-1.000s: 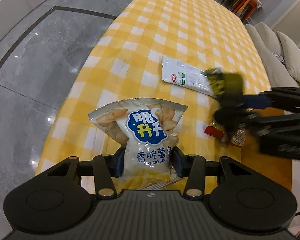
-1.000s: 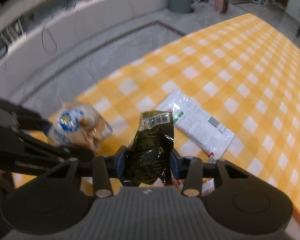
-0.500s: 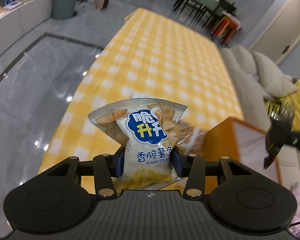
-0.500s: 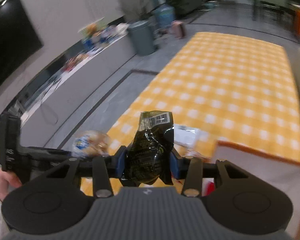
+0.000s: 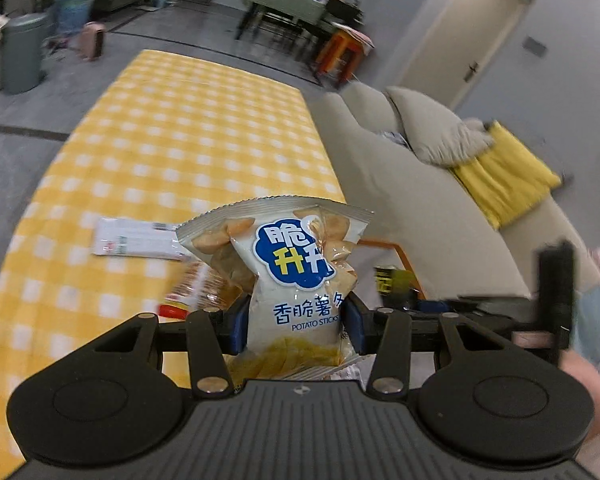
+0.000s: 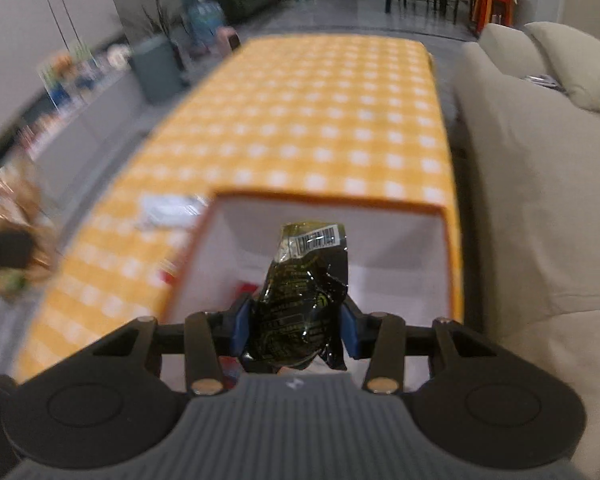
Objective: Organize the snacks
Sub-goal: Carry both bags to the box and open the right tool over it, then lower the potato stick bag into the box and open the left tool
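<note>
My left gripper [image 5: 294, 326] is shut on a white potato sticks bag [image 5: 288, 264], held upright above the yellow checked tablecloth [image 5: 172, 132]. My right gripper [image 6: 296, 330] is shut on a dark green snack packet [image 6: 300, 296] and hangs over the open orange box [image 6: 332, 198] with white inner walls; something red [image 6: 246, 289] lies inside. In the left wrist view the right gripper [image 5: 404, 300] with its dark packet [image 5: 392, 280] shows at the right, by the box's orange rim [image 5: 384, 245]. A white flat packet [image 5: 134, 239] and an orange-red packet [image 5: 192, 288] lie on the cloth.
A beige sofa [image 5: 420, 184] with a yellow cushion [image 5: 504, 174] runs along the table's right side. A grey bin [image 5: 20, 54] stands on the floor far left. Chairs and an orange stool [image 5: 340, 56] stand beyond the table's far end. A person's hand [image 5: 588, 384] shows at right.
Both grippers rose and swung right with their packets still held. The right gripper now hangs over the open box; the left view now looks along the table toward the sofa.
</note>
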### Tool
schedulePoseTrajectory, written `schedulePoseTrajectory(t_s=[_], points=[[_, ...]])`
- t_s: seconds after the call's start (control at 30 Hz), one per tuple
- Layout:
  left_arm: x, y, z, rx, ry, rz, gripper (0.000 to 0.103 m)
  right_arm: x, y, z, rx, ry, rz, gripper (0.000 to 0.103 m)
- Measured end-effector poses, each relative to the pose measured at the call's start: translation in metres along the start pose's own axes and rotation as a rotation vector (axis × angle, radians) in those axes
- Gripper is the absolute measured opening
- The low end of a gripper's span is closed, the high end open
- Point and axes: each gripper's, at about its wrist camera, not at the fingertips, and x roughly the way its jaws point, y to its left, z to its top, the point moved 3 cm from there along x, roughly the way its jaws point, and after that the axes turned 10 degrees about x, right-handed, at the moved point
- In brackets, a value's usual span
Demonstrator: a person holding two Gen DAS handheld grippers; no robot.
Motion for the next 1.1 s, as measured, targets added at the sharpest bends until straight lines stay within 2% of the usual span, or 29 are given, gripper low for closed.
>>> schedulePoseTrajectory(t_s=[0.1, 0.3, 0.4, 0.57, 0.7, 0.77, 0.8, 0.87, 0.9, 1.03, 1.1], points=[[0.018, -0.015, -0.008, 0.037, 0.028, -0.02, 0.053, 0.024, -0.009, -0.004, -0.043, 0.053, -0.083, 0.044], [0.037, -0.029, -0.017, 0.07, 0.065, -0.061, 0.053, 0.055, -0.028, -0.018, -0.101, 0.204, -0.133, 0.045], [0.046, -0.032, -0.018, 0.071, 0.082, -0.072, 0.053, 0.061, -0.025, -0.022, -0.173, 0.222, -0.202, 0.046], [0.05, -0.033, -0.022, 0.07, 0.098, -0.077, 0.053, 0.064, -0.018, -0.026, -0.198, 0.251, -0.237, 0.058], [0.049, -0.032, -0.023, 0.068, 0.103, -0.077, 0.053, 0.06, -0.015, -0.029, -0.188, 0.226, -0.265, 0.062], [0.045, -0.031, -0.022, 0.065, 0.095, -0.067, 0.053, 0.057, -0.016, -0.029, -0.17, 0.206, -0.275, 0.069], [0.043, -0.029, -0.022, 0.062, 0.089, -0.061, 0.053, 0.054, -0.016, -0.029, -0.159, 0.185, -0.278, 0.078], [0.038, -0.028, -0.021, 0.055, 0.077, -0.055, 0.053, 0.039, -0.015, -0.028, -0.126, 0.13, -0.263, 0.087], [0.037, -0.027, -0.021, 0.052, 0.076, -0.052, 0.053, 0.032, -0.015, -0.028, -0.098, 0.106, -0.258, 0.096], [0.031, -0.028, -0.02, 0.058, 0.074, -0.02, 0.053, 0.002, -0.015, -0.028, 0.028, -0.027, -0.248, 0.099], [0.028, -0.03, -0.019, 0.064, 0.076, -0.004, 0.053, -0.01, -0.021, -0.026, 0.133, -0.098, -0.286, 0.1]])
